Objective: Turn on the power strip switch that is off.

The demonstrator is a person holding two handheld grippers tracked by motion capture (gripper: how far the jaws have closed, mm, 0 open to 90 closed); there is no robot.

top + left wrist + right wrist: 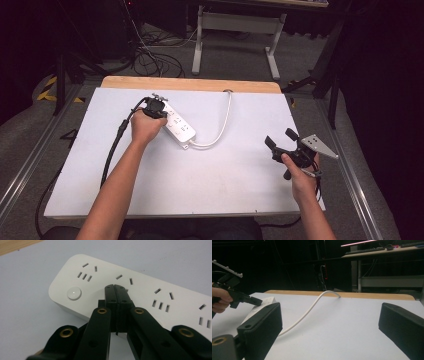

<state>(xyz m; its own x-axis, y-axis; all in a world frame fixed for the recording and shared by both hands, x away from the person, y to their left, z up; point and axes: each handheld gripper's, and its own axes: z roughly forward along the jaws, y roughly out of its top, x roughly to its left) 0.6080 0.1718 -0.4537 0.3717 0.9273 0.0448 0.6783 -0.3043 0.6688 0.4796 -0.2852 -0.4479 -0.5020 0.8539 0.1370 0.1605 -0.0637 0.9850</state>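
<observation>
A white power strip (179, 129) lies slantwise on the white table (150, 195), and its white cable (223, 125) curves off over the far edge. My left gripper (159, 111) is shut with nothing in it. Its tips (115, 288) are at the top face of the power strip (152, 282), just right of the round button (74, 293); whether they touch I cannot tell. My right gripper (281, 140) hovers at the right side of the table, open and empty (329, 322). From there the left gripper (249, 300) points at the strip (267, 300), with the cable (308, 311) arching behind.
A wooden strip (190, 84) runs along the far edge of the table. Beyond it stand a desk frame (235, 25) and loose black cables (155, 60) on the floor. A black cable (112, 150) trails from the left gripper across the table's left side.
</observation>
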